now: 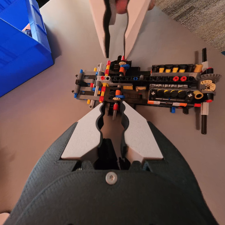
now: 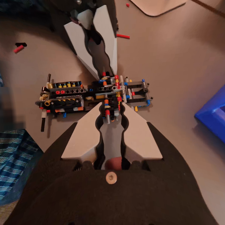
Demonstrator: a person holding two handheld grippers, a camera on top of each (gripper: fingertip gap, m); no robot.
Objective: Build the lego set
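A long lego technic chassis (image 1: pixel 140 79) of black, grey, red, yellow and blue parts lies flat on the tan table, with a black axle (image 1: pixel 203 121) through its gear end. My left gripper (image 1: pixel 112 103) is closed around the near side block, where a grey axle carries a red bush (image 1: pixel 115 107). My right gripper (image 1: pixel 116 57) faces it from the far side. In the right wrist view the right gripper (image 2: pixel 111 103) is closed around the opposite side block of the chassis (image 2: pixel 75 91), and the left gripper (image 2: pixel 107 76) meets it from beyond.
A blue bin (image 1: pixel 18 48) stands left of the chassis, and shows at the right in the right wrist view (image 2: pixel 213 115). Loose red pieces (image 2: pixel 18 48) and a red axle (image 2: pixel 123 36) lie on the table. Blue checked cloth (image 2: pixel 14 164) and carpet (image 1: pixel 194 18) lie past the table edges. There is about 6 cm between the tips of the two grippers.
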